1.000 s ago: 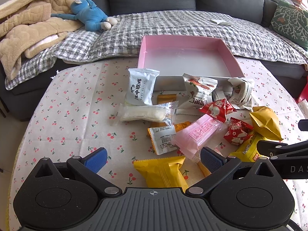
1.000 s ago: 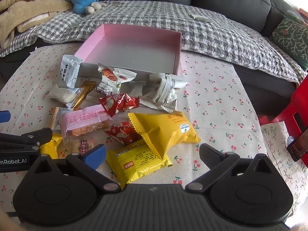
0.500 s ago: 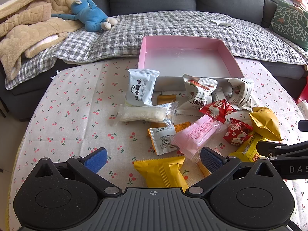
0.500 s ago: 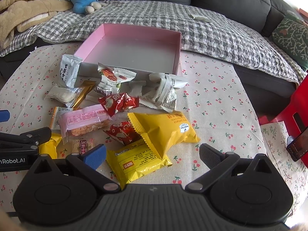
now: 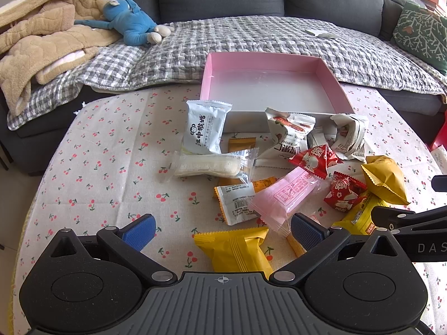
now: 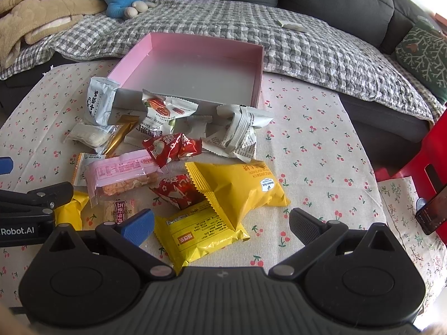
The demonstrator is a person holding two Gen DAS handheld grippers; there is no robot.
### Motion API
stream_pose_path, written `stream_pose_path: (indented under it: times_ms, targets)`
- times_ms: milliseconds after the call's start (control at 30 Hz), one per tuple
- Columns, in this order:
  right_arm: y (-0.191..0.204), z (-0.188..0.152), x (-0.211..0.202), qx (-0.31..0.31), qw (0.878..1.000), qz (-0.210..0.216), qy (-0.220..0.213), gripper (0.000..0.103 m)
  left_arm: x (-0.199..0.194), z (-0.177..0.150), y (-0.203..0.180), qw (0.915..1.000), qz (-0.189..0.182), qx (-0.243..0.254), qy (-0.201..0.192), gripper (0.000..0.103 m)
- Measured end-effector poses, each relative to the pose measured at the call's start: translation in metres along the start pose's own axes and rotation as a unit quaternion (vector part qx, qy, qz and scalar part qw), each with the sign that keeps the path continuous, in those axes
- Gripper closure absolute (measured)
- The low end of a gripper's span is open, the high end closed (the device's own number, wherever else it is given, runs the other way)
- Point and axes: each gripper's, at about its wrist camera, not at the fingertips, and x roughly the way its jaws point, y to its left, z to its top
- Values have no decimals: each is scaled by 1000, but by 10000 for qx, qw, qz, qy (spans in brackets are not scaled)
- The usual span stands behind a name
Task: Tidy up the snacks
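Both the left gripper (image 5: 220,230) and right gripper (image 6: 222,223) are hovering wide, holding nothing; the yellow snack packet (image 5: 234,248) between the left fingers looks light, crinkly, slippery: pinch its middle.

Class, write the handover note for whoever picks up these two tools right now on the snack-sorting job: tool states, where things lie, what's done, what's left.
Left tool: open, holding nothing, low over a yellow packet.
Right tool: open, holding nothing, over the flat yellow packet.
Pink box: at the table's far edge, nothing inside.
Snacks: all loose in a pile on the cherry-print tablecloth in front of the box; the pink bar lies mid-pile.
Done: nothing packed yet.
Left: move every packet into the box.
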Motion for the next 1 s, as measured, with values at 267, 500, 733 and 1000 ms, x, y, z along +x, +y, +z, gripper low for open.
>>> stream_pose_path:
  times_ms: [267,500,733,1000]
  targets:
    - [1,0,0,-39,10000,-26,9,0,0,0,0,10000,-1,-1,1,0]
    - [2,0,0,-72,9999,-113,27,0,0,0,0,10000,1,1,-2,0]
    - [-1,1,-2,-44,9999,-110,-49,0,-1,0,2,10000,-5,18,-39,0]
    - [-12,2,-7,-291,9970,669,-258,0,3,1,13,9992,-331,125,-177,0]
